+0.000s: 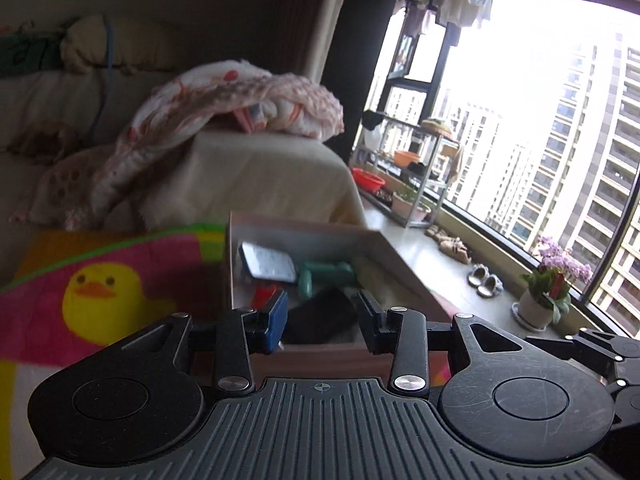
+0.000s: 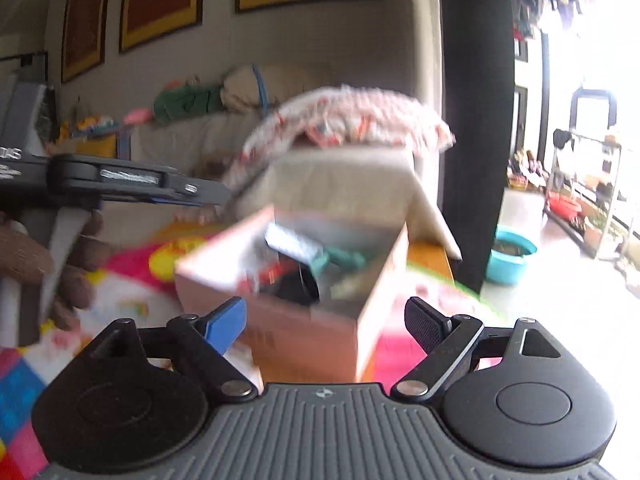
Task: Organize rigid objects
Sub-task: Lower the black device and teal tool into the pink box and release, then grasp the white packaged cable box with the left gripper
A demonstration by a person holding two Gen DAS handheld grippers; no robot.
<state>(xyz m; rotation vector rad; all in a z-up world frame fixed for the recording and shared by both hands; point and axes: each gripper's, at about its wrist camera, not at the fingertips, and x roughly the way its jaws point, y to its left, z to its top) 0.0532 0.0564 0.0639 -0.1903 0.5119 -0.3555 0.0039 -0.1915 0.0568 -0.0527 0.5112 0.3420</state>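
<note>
From the left wrist camera, the left gripper (image 1: 322, 320) hovers just above the near edge of an open cardboard box (image 1: 400, 256), its two fingers spread apart with nothing between them. The box sits on a bright play mat (image 1: 100, 280) printed with a yellow duck. Inside the box, a flat device with a pale screen (image 1: 267, 266) leans toward the far left corner. A teal dumbbell (image 1: 326, 276) lies just right of it, a small red object (image 1: 265, 295) sits below the device, and a black object (image 1: 322, 318) fills the near part, directly beneath the spread fingers. Behind the box stands a bed corner draped in a cream sheet (image 1: 260, 176), with a pink patterned quilt (image 1: 240, 96) heaped on top. To the right, a potted plant with purple flowers (image 1: 554, 280) and a pair of small slippers (image 1: 486, 280) rest on the wide window ledge.

From the right wrist camera, which is blurred, the right gripper (image 2: 326, 322) is held in front of the same box (image 2: 312, 332), its fingers wide apart and empty, near a box corner. The device (image 2: 294, 246), the dumbbell (image 2: 340, 258) and the black object (image 2: 298, 288) are visible in the box. At the left edge, the left gripper (image 2: 200, 192) appears side-on, held by a hand in a brown knit glove (image 2: 76, 264).
</note>
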